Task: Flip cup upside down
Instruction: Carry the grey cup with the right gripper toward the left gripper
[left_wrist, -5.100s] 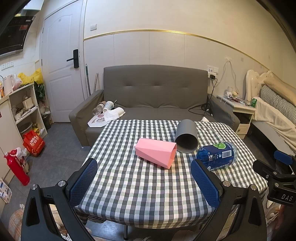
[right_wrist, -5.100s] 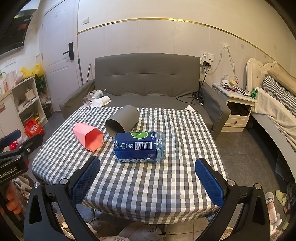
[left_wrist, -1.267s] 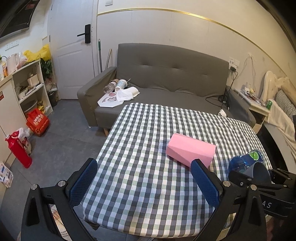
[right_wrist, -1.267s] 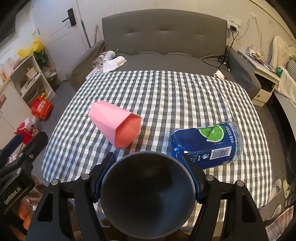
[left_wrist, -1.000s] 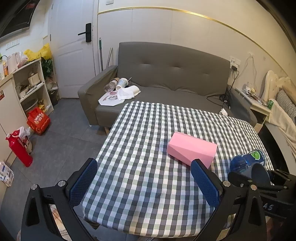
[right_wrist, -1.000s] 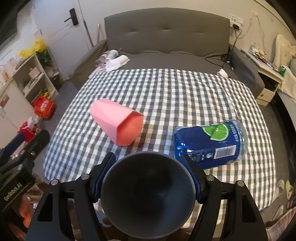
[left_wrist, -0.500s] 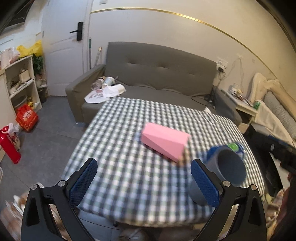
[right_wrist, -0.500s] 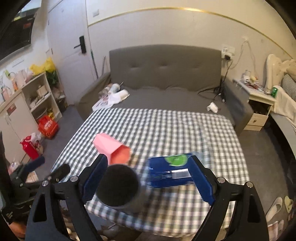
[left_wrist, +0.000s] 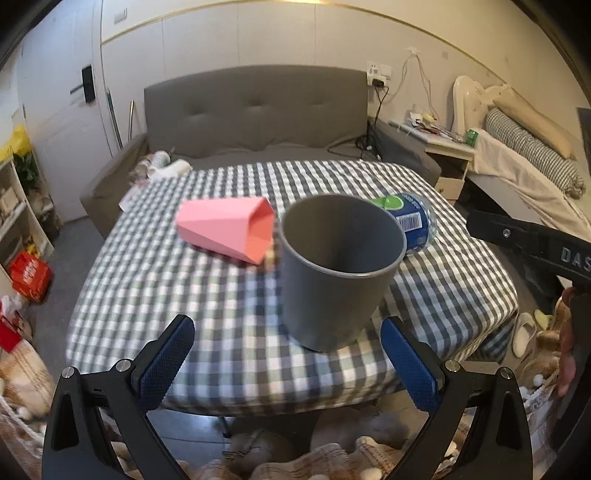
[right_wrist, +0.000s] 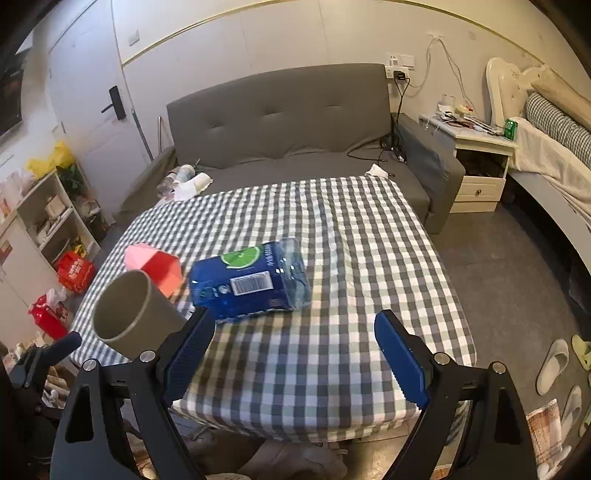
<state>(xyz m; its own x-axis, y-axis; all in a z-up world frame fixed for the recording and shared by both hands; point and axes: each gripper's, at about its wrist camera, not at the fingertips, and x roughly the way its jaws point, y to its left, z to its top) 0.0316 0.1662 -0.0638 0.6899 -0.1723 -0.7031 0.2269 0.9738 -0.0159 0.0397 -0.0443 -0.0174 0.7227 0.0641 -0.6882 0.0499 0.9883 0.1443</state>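
The grey cup (left_wrist: 338, 273) stands mouth up near the table's (left_wrist: 229, 354) front edge, just beside the pink cup (left_wrist: 229, 230) and bottle (left_wrist: 410, 221). Both the left gripper (left_wrist: 284, 354) and right gripper (right_wrist: 291, 350) are wide open and empty. A clumsy grab could tip the grey cup off that edge or knock its neighbours.

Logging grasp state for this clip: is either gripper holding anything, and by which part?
Nothing is held. Both the left gripper and right gripper are open; the grey cup stands free on the table.
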